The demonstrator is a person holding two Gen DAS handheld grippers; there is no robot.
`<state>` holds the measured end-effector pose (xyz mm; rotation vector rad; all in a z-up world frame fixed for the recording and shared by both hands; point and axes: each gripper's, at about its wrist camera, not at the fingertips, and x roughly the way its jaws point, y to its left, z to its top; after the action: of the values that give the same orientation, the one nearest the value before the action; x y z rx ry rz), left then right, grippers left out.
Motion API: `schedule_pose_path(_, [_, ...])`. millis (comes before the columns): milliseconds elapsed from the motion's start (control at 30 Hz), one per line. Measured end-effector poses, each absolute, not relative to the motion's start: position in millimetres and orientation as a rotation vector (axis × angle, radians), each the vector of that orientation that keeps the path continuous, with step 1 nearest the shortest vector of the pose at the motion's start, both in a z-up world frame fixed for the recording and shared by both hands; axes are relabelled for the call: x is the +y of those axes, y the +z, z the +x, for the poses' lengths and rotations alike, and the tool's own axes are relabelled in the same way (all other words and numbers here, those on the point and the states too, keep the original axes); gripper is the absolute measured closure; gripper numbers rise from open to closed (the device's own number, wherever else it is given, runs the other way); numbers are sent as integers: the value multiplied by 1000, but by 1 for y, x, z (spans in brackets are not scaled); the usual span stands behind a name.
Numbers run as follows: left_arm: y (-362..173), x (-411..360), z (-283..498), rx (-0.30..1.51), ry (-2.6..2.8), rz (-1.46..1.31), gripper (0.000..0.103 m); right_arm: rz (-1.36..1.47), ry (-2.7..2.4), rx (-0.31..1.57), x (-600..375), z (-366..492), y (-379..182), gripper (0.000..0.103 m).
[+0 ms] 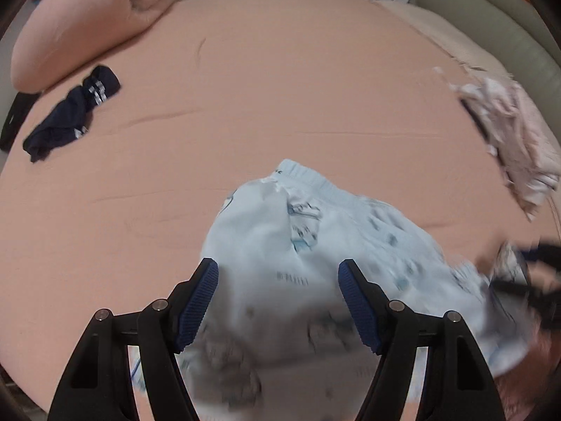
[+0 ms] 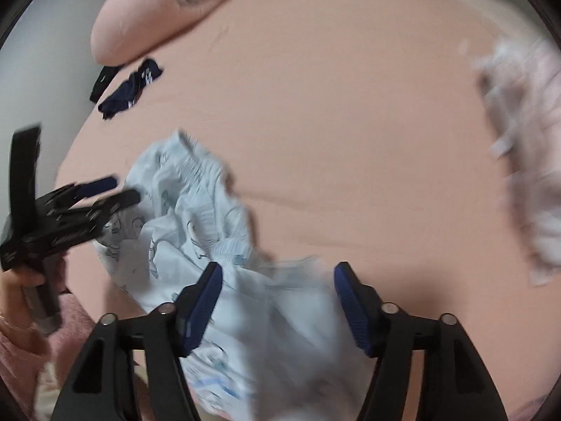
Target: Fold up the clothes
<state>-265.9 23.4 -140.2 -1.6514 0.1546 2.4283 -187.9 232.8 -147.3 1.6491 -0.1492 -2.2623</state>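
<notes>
Finding no readable text, label, brand or number in either view. Showing only a smeared dark mark, perhaps a line of print, on the light blue garment point(image 1: 294, 238) between the left gripper point(image 1: 278, 270) fingers, too blurred for reading. Carrying white markings on the dark navy garment point(image 1: 70, 115) near the pillow, too small for making out as letters.

We see a soft, matt pale-blue printed cloth garment point(image 1: 280, 238) with a gathered elastic waistband, lying on a smooth matt pink bedsheet point(image 1: 280, 87), while our left gripper point(image 1: 278, 273) and right gripper point(image 2: 278, 277) show matt black plastic arms, ribbed blue rubbery pads point(image 1: 198, 301) and shiny metal rivets point(image 1: 396, 304).
</notes>
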Motion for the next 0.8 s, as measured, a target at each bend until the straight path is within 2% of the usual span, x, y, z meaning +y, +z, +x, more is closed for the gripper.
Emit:
schedule_pose_path(100, [-162, 27, -267, 218, 2368, -1762, 33, 1760, -2178, -162, 212, -202, -184, 41])
schedule_pose_path(300, [-182, 7, -227, 260, 2241, -1923, 33, 1783, -2064, 100, 202, -154, -199, 41])
schedule_pose_path(367, [-182, 5, -210, 275, 2169, -1947, 33, 1832, -1965, 128, 204, -140, -199, 41])
schedule_pose_path(467, [-177, 4, -201, 270, 2098, -1934, 33, 1864, -1810, 29, 213, -139, -185, 42])
schedule_pose_path(567, [-171, 10, -222, 146, 2172, -1884, 33, 1734, -2015, -16, 226, -162, -150, 41])
schedule_pose_path(633, [-166, 14, -236, 63, 2218, -1847, 33, 1669, -2196, -134, 242, -180, -136, 41])
schedule_pose_path(733, [-160, 21, -258, -62, 2283, -1788, 33, 1707, -2255, -320, 231, -227, -160, 41])
schedule_pose_path(800, [-156, 25, -272, -146, 2323, -1746, 33, 1768, -2230, -330, 207, -242, -187, 41])
